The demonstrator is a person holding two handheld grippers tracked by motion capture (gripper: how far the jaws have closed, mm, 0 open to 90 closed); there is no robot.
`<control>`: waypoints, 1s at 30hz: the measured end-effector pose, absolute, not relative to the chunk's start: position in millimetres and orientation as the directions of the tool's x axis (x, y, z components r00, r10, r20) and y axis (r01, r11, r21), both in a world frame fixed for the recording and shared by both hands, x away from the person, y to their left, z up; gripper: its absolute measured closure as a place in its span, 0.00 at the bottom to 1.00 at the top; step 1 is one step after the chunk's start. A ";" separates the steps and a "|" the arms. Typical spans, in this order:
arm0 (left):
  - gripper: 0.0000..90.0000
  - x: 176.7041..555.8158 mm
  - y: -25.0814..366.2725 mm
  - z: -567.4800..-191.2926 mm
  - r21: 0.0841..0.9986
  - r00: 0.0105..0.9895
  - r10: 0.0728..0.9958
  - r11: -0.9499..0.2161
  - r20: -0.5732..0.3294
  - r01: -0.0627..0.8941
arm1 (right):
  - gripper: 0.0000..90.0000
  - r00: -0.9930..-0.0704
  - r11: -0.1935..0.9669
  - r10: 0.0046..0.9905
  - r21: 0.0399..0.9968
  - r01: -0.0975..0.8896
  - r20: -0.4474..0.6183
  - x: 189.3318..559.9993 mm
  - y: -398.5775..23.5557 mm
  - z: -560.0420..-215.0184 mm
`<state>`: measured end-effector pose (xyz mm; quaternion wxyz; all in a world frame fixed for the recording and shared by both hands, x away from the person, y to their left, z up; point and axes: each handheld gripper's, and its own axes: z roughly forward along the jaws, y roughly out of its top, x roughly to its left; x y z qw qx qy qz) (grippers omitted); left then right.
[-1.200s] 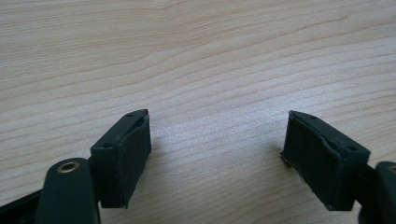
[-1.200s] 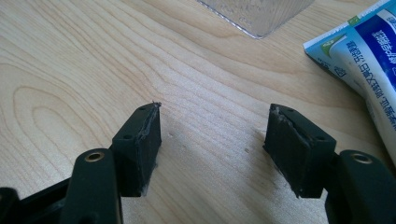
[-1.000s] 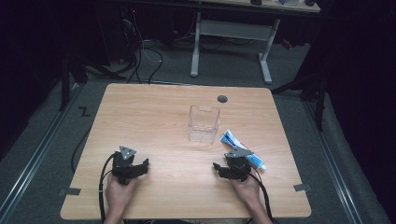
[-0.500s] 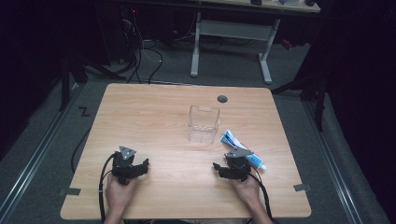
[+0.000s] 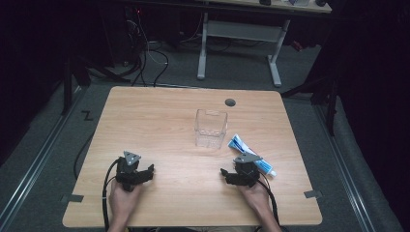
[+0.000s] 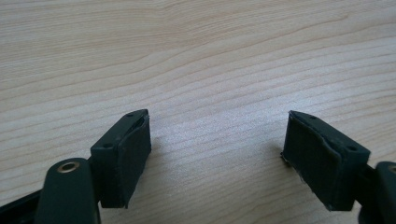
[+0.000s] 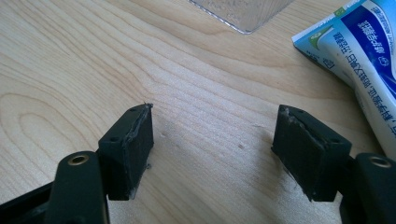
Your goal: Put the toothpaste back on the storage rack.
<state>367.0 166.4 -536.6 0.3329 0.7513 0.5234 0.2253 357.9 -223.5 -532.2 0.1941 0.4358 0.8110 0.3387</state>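
My right tongs (image 7: 212,149) just widened, nothing between them, toothpaste tube (image 7: 359,51) just beside on the counter (image 5: 159,121), my left tongs (image 6: 217,156) open over bare wood, clear container (image 5: 211,128) ahead.

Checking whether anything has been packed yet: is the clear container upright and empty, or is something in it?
Upright and empty: the clear container stands open-top on the table with bare walls, and the toothpaste tube lies flat beside it.
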 end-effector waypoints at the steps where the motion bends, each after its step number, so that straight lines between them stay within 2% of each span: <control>1: 0.26 367.0 166.4 -536.7 0.737 0.350 0.937 -0.230 -0.009 0.636 | 0.32 -0.543 0.390 0.840 0.718 0.576 -0.020 357.8 -223.5 -532.2; 8: 0.26 367.0 166.5 -536.6 0.736 0.351 0.936 -0.231 -0.009 0.636 | 0.32 -0.539 0.390 0.842 0.716 0.579 -0.023 356.7 -223.0 -531.7; 19: 0.26 367.0 166.4 -536.6 0.736 0.351 0.936 -0.231 -0.010 0.636 | 0.46 -0.545 0.395 0.838 0.726 0.563 -0.034 347.2 -226.2 -531.0; 30: 0.26 367.0 166.5 -536.5 0.736 0.351 0.936 -0.232 -0.009 0.637 | 0.51 -0.530 0.382 0.847 0.727 0.570 -0.030 342.8 -236.3 -530.5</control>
